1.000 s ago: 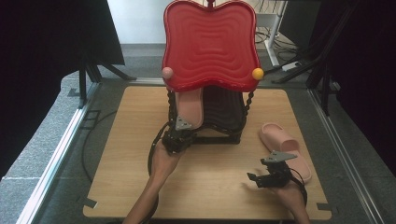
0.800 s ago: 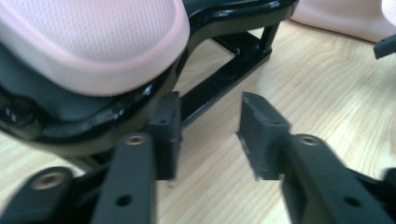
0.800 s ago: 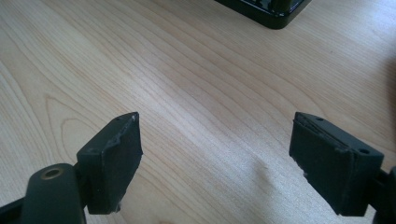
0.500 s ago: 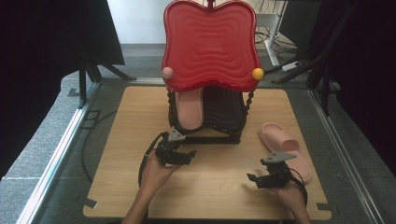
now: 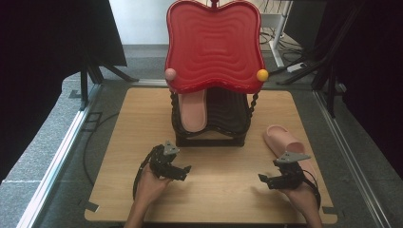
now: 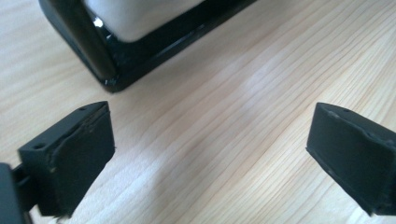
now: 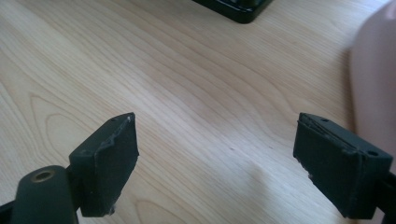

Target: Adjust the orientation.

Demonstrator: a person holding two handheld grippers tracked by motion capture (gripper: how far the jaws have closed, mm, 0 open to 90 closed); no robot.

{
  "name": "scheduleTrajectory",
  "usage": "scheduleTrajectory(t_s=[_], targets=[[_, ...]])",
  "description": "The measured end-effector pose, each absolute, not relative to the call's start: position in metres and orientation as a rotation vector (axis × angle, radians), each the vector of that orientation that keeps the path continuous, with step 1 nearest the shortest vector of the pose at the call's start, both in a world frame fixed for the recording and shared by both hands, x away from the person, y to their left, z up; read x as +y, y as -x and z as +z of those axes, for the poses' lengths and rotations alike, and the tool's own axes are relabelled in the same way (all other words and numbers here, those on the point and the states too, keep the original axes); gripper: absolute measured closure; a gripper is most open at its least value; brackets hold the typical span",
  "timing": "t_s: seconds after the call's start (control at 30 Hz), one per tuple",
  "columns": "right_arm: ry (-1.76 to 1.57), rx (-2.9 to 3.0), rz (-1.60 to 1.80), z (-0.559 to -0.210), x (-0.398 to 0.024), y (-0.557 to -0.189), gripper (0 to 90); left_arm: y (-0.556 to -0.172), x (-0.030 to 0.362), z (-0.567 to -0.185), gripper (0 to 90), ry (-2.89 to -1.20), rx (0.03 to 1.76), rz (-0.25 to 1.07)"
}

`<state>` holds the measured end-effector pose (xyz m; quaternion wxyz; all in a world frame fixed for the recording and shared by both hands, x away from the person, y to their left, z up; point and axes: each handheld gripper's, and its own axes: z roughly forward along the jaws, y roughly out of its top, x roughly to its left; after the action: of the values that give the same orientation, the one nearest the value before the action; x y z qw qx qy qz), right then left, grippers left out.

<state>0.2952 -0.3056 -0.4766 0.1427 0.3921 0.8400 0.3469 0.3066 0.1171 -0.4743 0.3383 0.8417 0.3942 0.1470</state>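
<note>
Two pink slippers sit apart: one (image 5: 194,110) on the black rack (image 5: 209,137) under its red top (image 5: 215,45), the other (image 5: 290,145) on the wooden table (image 5: 223,185) beside the right gripper (image 5: 271,181). Both grippers gape wide and empty, the left gripper's (image 5: 183,172) jaws having just been opening. A careless grab at the soft, loose slipper risks nudging it toward the table edge.
</note>
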Motion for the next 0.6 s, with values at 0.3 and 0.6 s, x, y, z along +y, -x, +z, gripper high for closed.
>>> scheduleTrajectory(t_s=[0.3,0.6], targets=[[-1.211,2.376,0.96,-0.464,-0.329,-0.298,13.2,-0.304,0.127,-0.486,0.0,-2.208,1.042,0.384],[-1.312,2.269,0.888,-0.459,-0.348,-0.317,18.5,-0.301,0.141,-0.489,0.0,-2.17,1.083,0.339]])
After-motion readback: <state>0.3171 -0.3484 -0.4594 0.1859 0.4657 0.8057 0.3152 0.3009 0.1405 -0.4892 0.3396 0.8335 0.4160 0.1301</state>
